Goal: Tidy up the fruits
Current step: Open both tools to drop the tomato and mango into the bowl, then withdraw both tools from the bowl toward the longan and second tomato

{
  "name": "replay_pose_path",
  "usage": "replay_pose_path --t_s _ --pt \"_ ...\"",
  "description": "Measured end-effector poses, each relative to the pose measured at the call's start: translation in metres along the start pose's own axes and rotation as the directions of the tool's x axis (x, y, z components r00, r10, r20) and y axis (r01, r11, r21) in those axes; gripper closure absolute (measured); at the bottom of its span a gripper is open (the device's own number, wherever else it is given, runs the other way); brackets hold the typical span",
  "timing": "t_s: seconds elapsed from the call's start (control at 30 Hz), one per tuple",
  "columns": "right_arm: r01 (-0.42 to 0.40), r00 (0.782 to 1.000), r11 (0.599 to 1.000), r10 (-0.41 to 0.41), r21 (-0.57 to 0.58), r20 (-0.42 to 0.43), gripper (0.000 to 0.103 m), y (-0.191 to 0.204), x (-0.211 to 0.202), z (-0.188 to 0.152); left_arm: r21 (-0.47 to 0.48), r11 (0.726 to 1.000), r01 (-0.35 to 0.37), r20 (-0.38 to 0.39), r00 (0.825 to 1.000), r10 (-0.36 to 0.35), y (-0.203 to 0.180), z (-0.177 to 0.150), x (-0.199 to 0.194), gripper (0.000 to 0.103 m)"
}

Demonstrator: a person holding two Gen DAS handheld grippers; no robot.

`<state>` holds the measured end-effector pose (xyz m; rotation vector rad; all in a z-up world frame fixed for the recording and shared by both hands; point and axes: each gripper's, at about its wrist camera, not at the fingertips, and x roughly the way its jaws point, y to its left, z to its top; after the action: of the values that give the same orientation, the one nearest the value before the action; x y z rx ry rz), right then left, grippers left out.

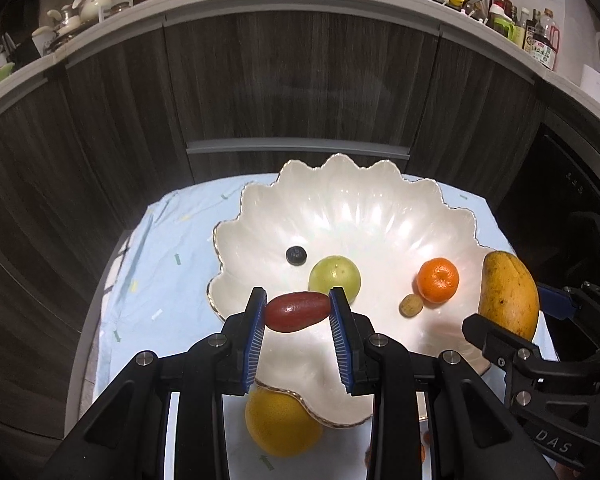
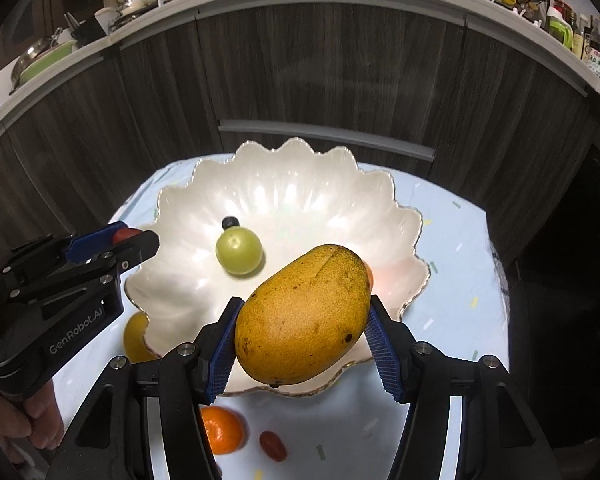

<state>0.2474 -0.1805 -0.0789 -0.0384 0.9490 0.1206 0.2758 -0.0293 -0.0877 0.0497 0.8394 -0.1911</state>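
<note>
My left gripper (image 1: 298,312) is shut on a small red oblong fruit (image 1: 297,312), held over the near left part of a white scalloped bowl (image 1: 340,200). My right gripper (image 2: 302,320) is shut on a large yellow mango (image 2: 304,316) above the bowl's (image 2: 300,184) near right rim. In the bowl lie a green round fruit (image 1: 334,278), a dark blueberry (image 1: 296,255), a mandarin (image 1: 438,280) and a small brownish fruit (image 1: 411,305). The mango (image 1: 508,294) and right gripper (image 1: 512,320) show at the right of the left wrist view.
A yellow citrus (image 1: 280,424) rests on the light blue cloth (image 1: 160,280) against the bowl's near rim. Another mandarin (image 2: 222,430) and a small red fruit (image 2: 273,446) lie on the cloth (image 2: 460,260) nearer me. Dark cabinet fronts (image 1: 300,80) rise behind the table.
</note>
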Motion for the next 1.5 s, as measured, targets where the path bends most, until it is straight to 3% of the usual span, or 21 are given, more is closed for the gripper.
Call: replay_pose_path --t_s 0.23,0.4,0.43,0.53,0.63,0.73,1.5 --pt "0.011 0.999 1.0 -0.011 0.007 -0.044 0.042 0.001 0.013 -0.002 -0.017 1.0 0.009 -0.034 0.999 -0.01 0.003 -0.002 0.012 0.069" --pt "0.007 0.998 1.0 -0.006 0.008 -0.063 0.041 0.001 0.017 -0.002 -0.022 1.0 -0.003 -0.039 0.999 0.002 0.005 -0.001 0.01 0.046" --pt "0.007 0.998 1.0 -0.006 0.008 -0.058 0.04 0.001 0.017 -0.001 -0.022 1.0 -0.006 -0.039 0.999 0.005 0.006 -0.001 0.01 0.044" --pt "0.041 0.999 0.999 -0.041 0.001 -0.021 0.023 0.003 0.01 0.001 -0.019 1.0 -0.012 -0.04 0.999 0.012 0.006 -0.001 0.008 0.037" --pt "0.055 0.998 0.998 -0.055 -0.004 -0.001 0.022 0.004 0.004 0.004 -0.016 1.0 -0.024 -0.033 0.999 0.023 0.007 -0.001 0.005 0.035" --pt "0.063 0.998 0.998 -0.063 -0.003 0.015 0.022 0.006 -0.002 0.005 -0.02 0.999 -0.031 -0.019 0.999 0.031 0.008 -0.001 -0.001 0.026" --pt "0.078 0.993 0.997 -0.079 0.011 0.082 0.022 0.011 -0.047 -0.004 0.016 0.997 -0.079 0.055 0.995 0.078 0.002 -0.008 -0.057 0.023"
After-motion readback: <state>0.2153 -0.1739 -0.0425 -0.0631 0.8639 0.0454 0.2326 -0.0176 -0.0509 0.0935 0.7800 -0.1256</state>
